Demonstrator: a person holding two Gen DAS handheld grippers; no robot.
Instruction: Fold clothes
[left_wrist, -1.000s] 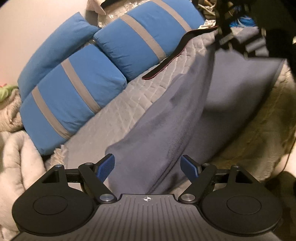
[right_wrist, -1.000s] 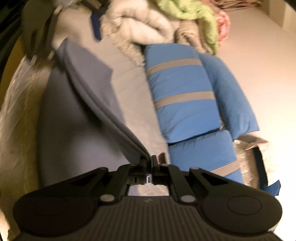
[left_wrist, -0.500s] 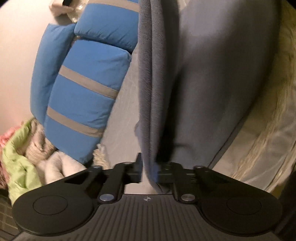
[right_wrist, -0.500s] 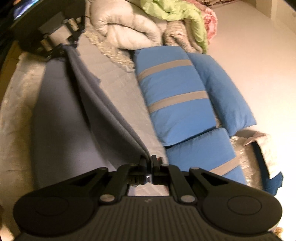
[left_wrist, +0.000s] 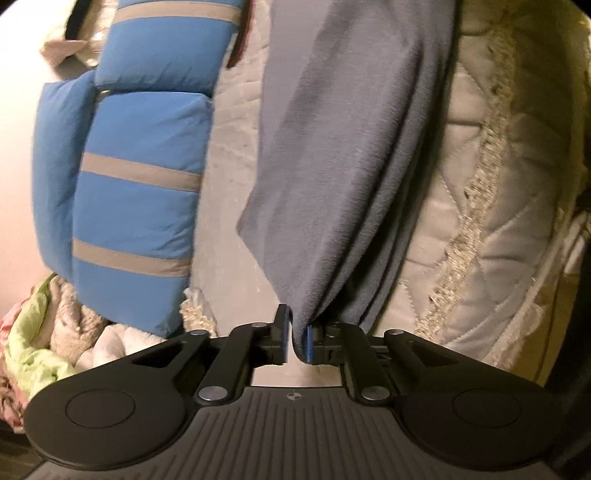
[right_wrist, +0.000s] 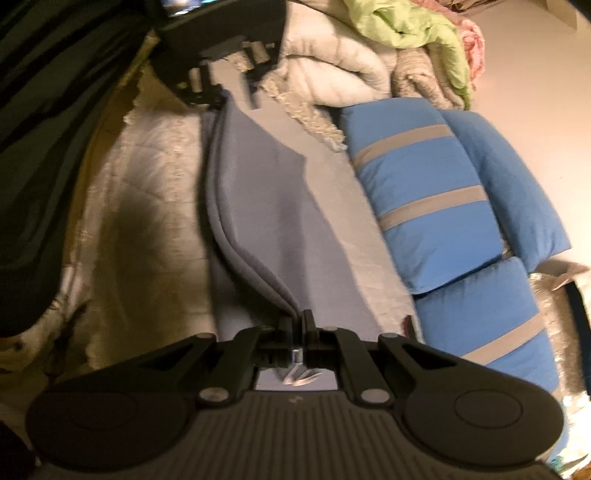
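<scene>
Left gripper (left_wrist: 295, 334): its jaws are opening, a slight gap between the blue pads, with the bunched corner of the grey garment (left_wrist: 351, 155) between them. The cloth lies against the right-hand pad; contact on the left-hand pad cannot be confirmed. From this corner the garment fans out away from the camera in long folds, in at least two layers.

Right gripper (right_wrist: 297, 325): jaws pressed together, clamped on the near end of the grey garment (right_wrist: 266, 206). Folded layer edges emerge from between the pads and run away from the camera as a doubled, rounded fold.

The garment spans between the two grippers. In the right wrist view its far end reaches the left gripper (right_wrist: 221, 74), seen at upper left; that part of the picture is blurred. The garment's lower part lies on the bed.

Beneath it: a pale quilted bedcover (left_wrist: 491, 206) with a fringed trim.

Beside the garment, on the side nearer the wall: blue pillows with grey stripes (left_wrist: 140, 177), in a row along the bed.

Beyond the pillows: a heap of bedding (right_wrist: 332, 70), cream, green and pink, then a plain pale wall (right_wrist: 535, 74).

A person's dark sleeve (right_wrist: 48, 147) fills the left edge of the right wrist view.
</scene>
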